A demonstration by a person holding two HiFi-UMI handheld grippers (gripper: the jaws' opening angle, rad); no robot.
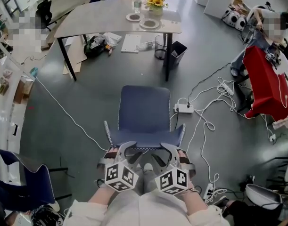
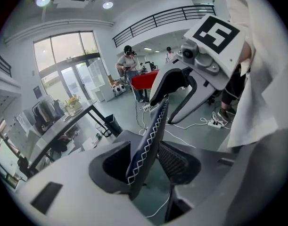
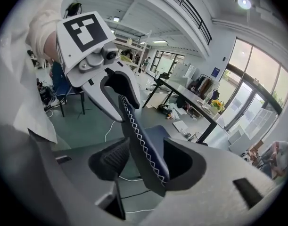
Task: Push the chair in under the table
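Your L hand-held gripper [image 1: 127,149] & R hand-held gripper [image 1: 163,149]: both released, jaws apart, straddling the backrest [image 2: 148,140] top edge w/o pinching. Worktop [image 1: 111,20] sits ahead; blue chair [image 1: 144,112] stands on the floor well apart from it, not under yet.

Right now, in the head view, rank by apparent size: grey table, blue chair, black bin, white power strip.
1. grey table and blue chair: alike, chair nearer
2. black bin
3. white power strip
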